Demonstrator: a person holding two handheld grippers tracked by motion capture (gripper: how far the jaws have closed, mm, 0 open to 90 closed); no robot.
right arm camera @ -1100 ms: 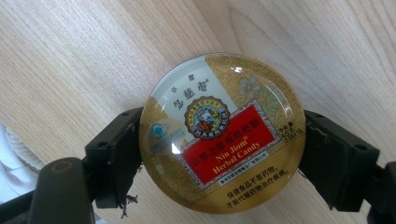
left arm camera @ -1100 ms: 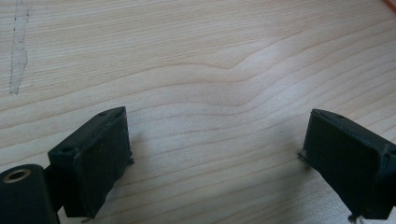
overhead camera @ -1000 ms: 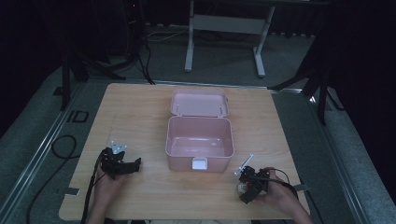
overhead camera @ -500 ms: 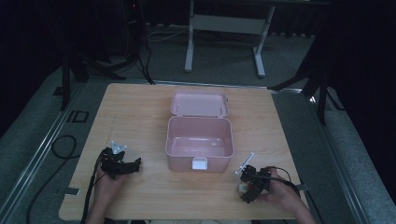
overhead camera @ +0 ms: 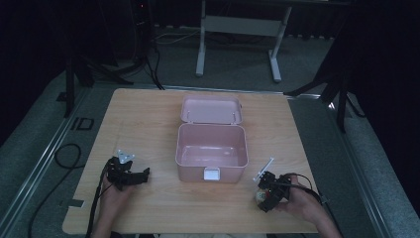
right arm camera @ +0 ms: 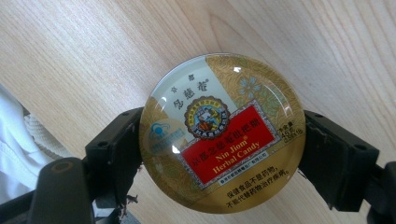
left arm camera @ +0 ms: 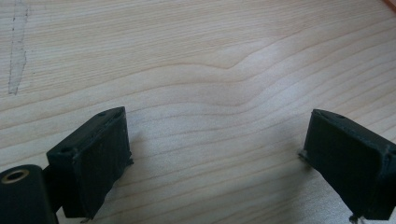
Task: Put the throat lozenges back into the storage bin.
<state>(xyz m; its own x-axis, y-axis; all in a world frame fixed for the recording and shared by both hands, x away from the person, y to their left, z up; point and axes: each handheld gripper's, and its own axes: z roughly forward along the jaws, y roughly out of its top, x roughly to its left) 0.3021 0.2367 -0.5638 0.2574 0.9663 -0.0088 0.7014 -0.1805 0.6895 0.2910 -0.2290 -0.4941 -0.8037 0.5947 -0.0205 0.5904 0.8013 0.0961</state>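
A round gold candy tin (right arm camera: 223, 133) with a red label sits between the jaws of my right gripper (right arm camera: 224, 135), which is shut on its rim just above the wood. In the high view that gripper (overhead camera: 264, 194) is near the table's front right, and the tin (overhead camera: 259, 197) peeks out at its tip. My left gripper (overhead camera: 143, 175) rests at the front left, pointing right toward the box. Its jaws stand wide apart over bare wood in the left gripper view (left arm camera: 215, 154). An open pink box (overhead camera: 179, 148) stands mid-table, its lid (overhead camera: 210, 109) laid back behind it.
The box has a white latch (overhead camera: 211, 174) on its front wall and looks empty inside. A white sleeve (right arm camera: 14, 140) shows at the left of the right gripper view. Cables (overhead camera: 64, 158) trail on the floor left of the wooden table (overhead camera: 148, 114). A metal stand (overhead camera: 237, 29) is beyond it.
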